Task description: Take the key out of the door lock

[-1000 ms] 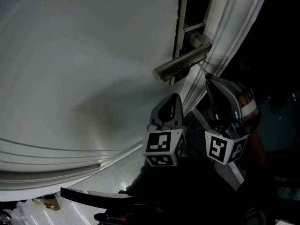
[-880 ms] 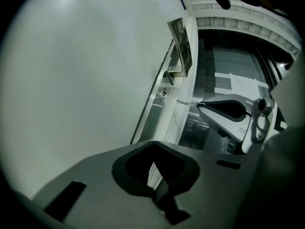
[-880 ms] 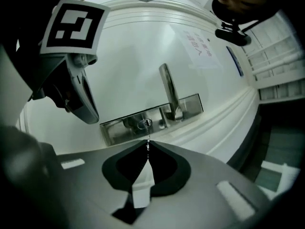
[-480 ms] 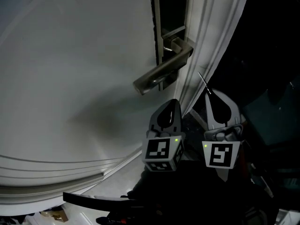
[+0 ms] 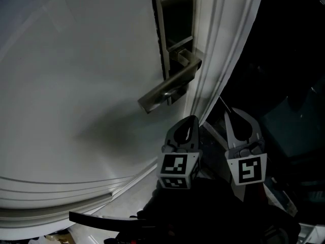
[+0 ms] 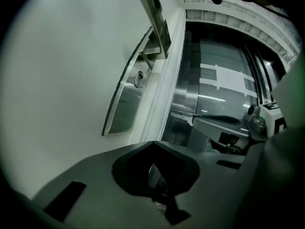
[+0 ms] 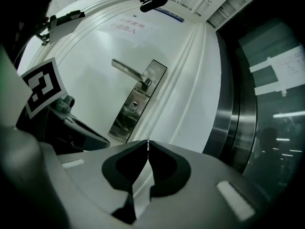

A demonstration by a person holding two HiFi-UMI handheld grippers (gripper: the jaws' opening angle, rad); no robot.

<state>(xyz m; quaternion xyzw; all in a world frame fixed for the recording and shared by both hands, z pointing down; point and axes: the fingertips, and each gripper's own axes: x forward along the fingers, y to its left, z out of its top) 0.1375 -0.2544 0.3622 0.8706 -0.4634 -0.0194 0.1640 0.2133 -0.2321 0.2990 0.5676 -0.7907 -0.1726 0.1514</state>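
The white door carries a steel lock plate with a lever handle. The keyhole sits below the lever and shows no key in it; the keyhole looks the same from the left side. My right gripper hangs below the plate, beside the door edge, shut on a thin key that pokes out of its tips. In its own view the right gripper shows the key only as an edge-on sliver. My left gripper is shut and holds nothing; its tips stay off the door.
White moulded door trim runs along the door's right edge. Beyond it stand brushed-steel panels and dark glass with a pale sheet. A dark curved bar lies low in the head view.
Both grippers have drawn back down and away from the lever handle. The right gripper's tips with the key sit farther from the lever. More of the lock plate shows.
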